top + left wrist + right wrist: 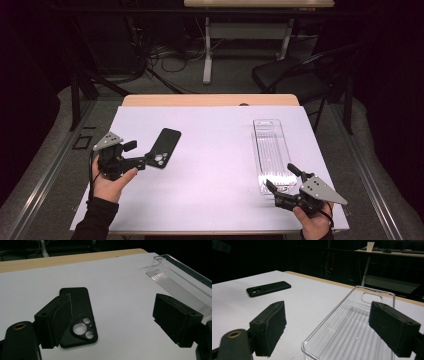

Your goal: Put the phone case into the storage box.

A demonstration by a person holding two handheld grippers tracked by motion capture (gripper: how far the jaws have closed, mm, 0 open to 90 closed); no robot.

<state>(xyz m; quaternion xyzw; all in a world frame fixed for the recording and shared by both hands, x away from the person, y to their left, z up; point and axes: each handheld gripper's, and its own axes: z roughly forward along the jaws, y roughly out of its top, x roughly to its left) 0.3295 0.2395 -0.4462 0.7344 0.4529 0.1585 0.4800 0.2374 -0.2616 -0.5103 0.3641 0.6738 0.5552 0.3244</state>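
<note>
A phone case (pixel 164 147) lies flat on the desk (pixel 215 150) at left, the left hand-held gripper (pixel 148 159) just beside its near end. A tray (pixel 272 152) lies at right, the right hand-held gripper (pixel 280 181) at its near end.

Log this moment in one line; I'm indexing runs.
left gripper: open beside phone case | right gripper: open at clear tray | tray empty

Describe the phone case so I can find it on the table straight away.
Start from the white sheet covering the table, then go to its left half, just ahead of the left gripper. There lies the phone case, flat, black and matte, with round camera cut-outs at the end nearest that gripper. The clear plastic tray on the right half is see-through and ribbed.
</note>
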